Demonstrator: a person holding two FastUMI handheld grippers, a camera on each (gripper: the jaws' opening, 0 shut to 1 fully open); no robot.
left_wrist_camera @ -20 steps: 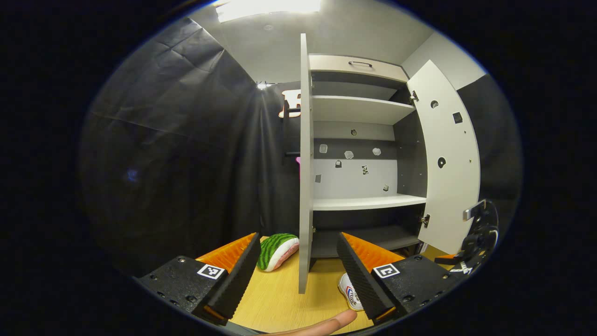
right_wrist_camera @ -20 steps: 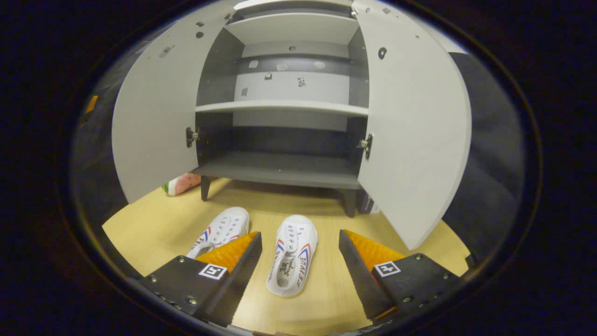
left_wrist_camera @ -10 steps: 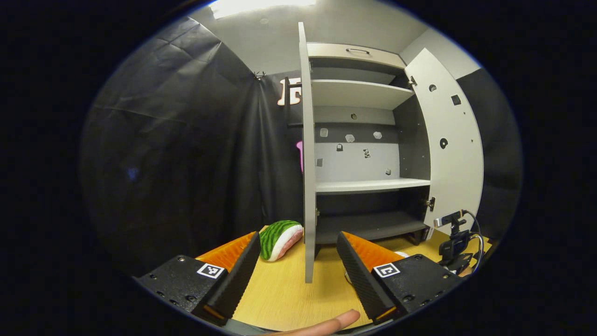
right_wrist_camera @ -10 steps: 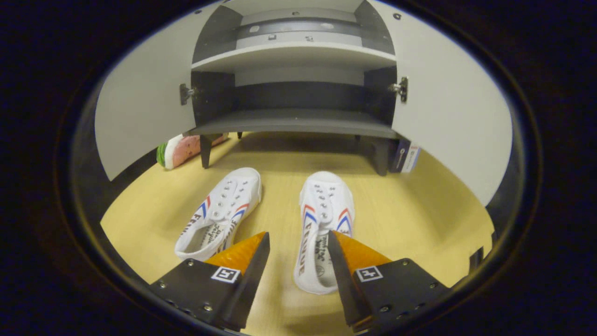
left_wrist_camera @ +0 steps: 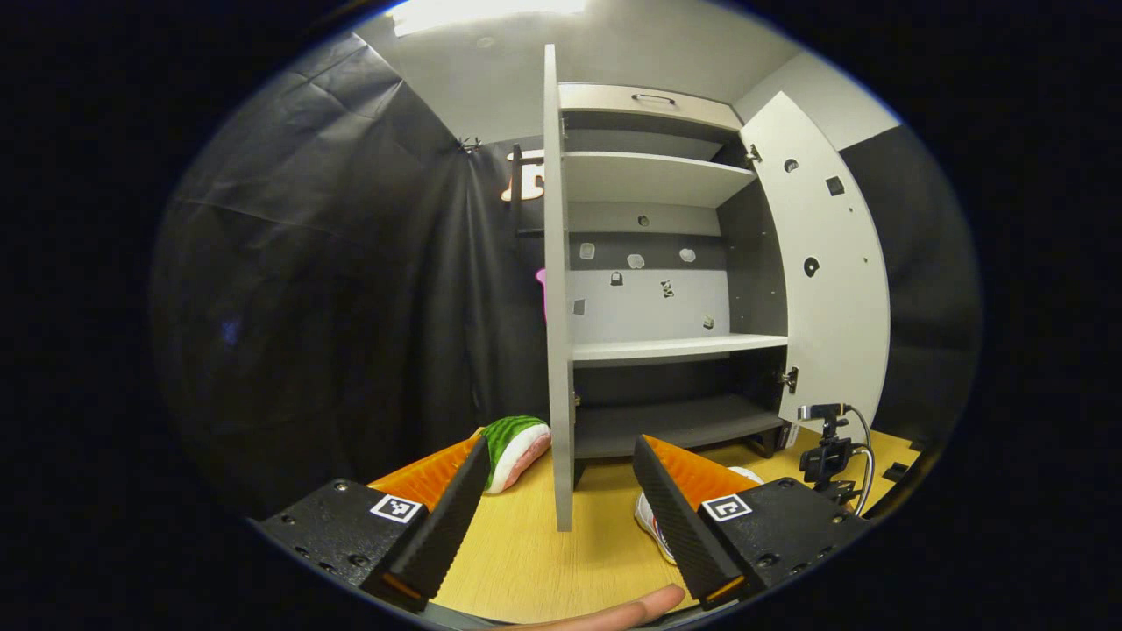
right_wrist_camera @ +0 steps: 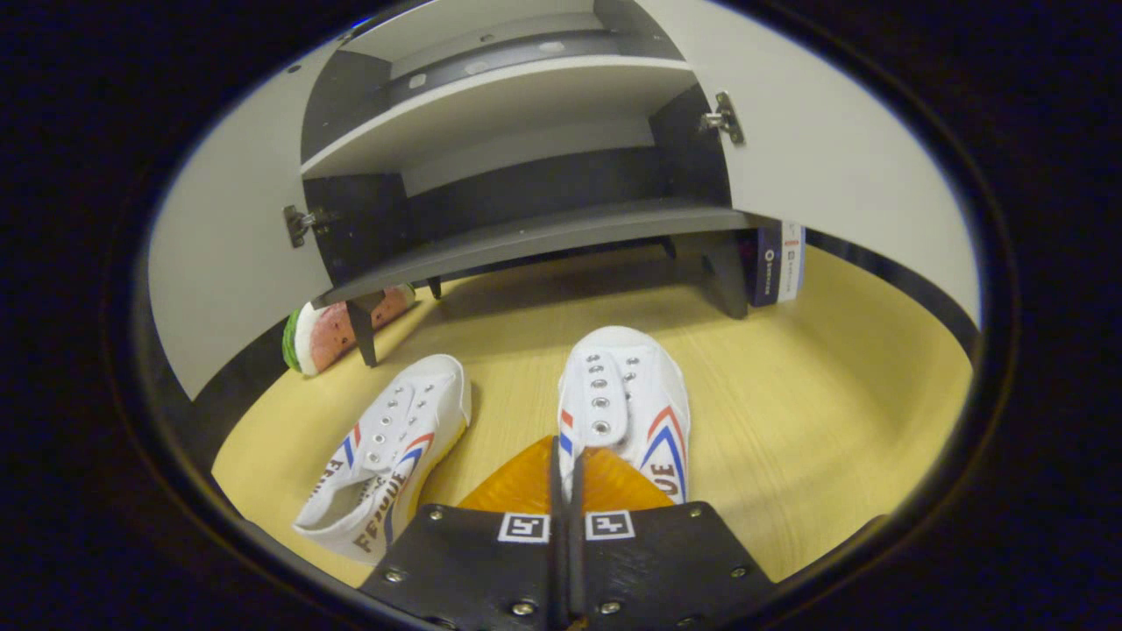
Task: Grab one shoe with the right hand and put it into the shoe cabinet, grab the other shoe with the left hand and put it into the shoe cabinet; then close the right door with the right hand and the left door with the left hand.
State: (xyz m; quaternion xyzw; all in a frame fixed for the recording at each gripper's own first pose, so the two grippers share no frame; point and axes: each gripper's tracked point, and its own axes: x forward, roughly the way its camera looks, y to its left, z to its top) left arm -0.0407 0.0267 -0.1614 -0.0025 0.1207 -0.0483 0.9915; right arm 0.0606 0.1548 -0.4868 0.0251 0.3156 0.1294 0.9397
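White canvas, with red and blue chevron stripes and metal eyelets, makes up both shoes lying on the pale wooden floor (right_wrist_camera: pixel 833 368) in front of the grey-and-white shoe cabinet (right_wrist_camera: pixel 526 237). In the right gripper view the right-hand shoe (right_wrist_camera: pixel 627 403) lies straight ahead of the right gripper (right_wrist_camera: pixel 565 464), its long axis running along the gripper's own line, toe toward the cabinet and heel end hidden under the fingers. Those fingers are pressed nearly together with only a thin slit between them, seemingly pinched on the shoe's collar or tongue, though the contact itself is covered. The other shoe (right_wrist_camera: pixel 386 456) lies just to the left of the first, angled with its toe leaning toward it, and untouched.

In the left gripper view the left gripper (left_wrist_camera: pixel 561 508) hangs with fingers spread wide and nothing between them, well short of the cabinet, facing the edge of the open left door (left_wrist_camera: pixel 552 289); a sliver of white shoe (left_wrist_camera: pixel 653 526) peeks beside its right finger. The open right door (left_wrist_camera: pixel 828 263) stands beyond.

Every cabinet shelf in sight is bare, including the dark bottom shelf (right_wrist_camera: pixel 543 241) directly beyond the held shoe's toe. A watermelon-slice plush (right_wrist_camera: pixel 337 324) rests by the cabinet's left foot.
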